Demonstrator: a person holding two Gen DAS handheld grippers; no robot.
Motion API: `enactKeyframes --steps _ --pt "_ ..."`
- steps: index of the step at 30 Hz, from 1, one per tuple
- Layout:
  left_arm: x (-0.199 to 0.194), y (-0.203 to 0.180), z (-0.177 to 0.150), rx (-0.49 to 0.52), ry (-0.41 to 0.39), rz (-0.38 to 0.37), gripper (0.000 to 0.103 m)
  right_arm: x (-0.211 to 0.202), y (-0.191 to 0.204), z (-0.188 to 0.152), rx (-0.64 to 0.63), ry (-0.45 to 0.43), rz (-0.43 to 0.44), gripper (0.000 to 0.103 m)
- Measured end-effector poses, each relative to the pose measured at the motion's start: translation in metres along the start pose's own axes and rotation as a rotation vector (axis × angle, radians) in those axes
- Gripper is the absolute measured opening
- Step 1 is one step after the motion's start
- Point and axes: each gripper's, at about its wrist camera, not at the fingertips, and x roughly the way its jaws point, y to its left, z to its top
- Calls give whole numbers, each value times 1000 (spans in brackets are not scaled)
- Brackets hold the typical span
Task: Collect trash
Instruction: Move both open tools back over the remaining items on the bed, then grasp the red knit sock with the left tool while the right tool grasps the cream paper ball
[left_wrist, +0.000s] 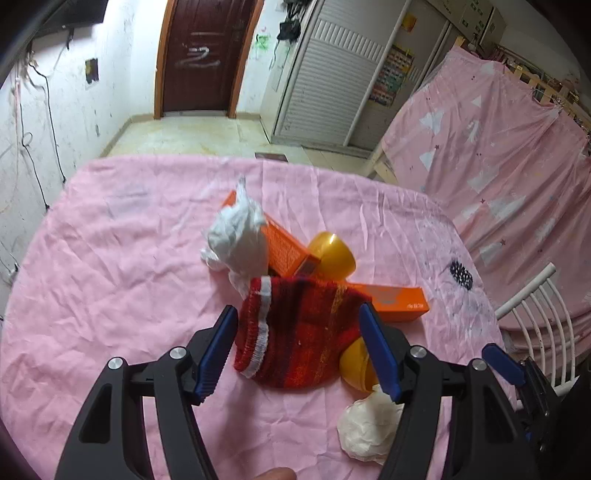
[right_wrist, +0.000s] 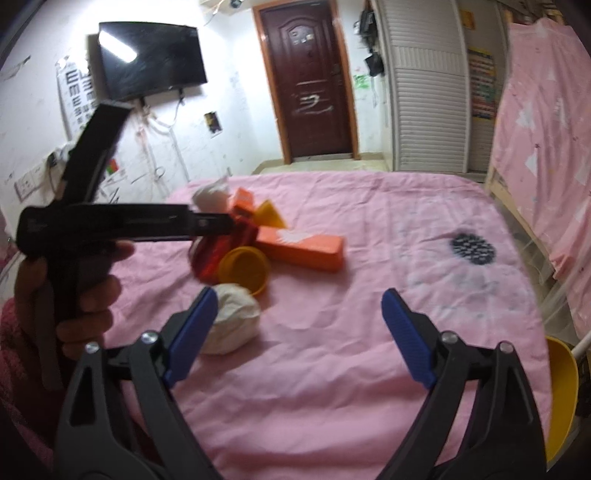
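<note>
From the left wrist, the left gripper (left_wrist: 301, 345) hangs with its jaws spread either side of a red knitted cloth (left_wrist: 299, 332) on the pink table (left_wrist: 110, 266) — not pinching it. A crumpled white paper (left_wrist: 238, 240) lies beyond, a paper ball (left_wrist: 367, 430) nearer.

From the right wrist, the right gripper (right_wrist: 299, 336) stands with jaws spread wide and empty — the paper ball (right_wrist: 232, 319) beside its left blade, an orange box (right_wrist: 306, 247) farther off.

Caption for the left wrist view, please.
Open left gripper hovers over a red knitted cloth among orange boxes, yellow cups and crumpled paper on pink tablecloth.
</note>
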Motion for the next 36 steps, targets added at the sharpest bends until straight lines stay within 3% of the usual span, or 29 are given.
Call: enactKeyframes --steps 9,13,16,18,20,22,29,36 --pt "14 3 -8 15 29 -3 59 23 27 -3 -50 68 49 87" --pt "14 9 -10 9 24 -5 46 32 34 -4 -59 94 55 87" --pt "12 11 -11 9 22 -2 28 38 39 -5 -65 111 57 87" --pt "10 13 -11 4 21 -4 20 41 41 -5 -69 120 53 82" --pt "9 13 -12 -1 19 -10 16 43 44 -6 -71 125 59 64" --pt "7 13 -12 0 14 -7 15 43 46 -7 -67 127 86 57" --pt "-11 14 -13 -5 -17 -1 15 38 49 -7 -68 105 49 55" --pt "-44 9 -11 4 -80 0 15 14 33 0 -34 29 38 55"
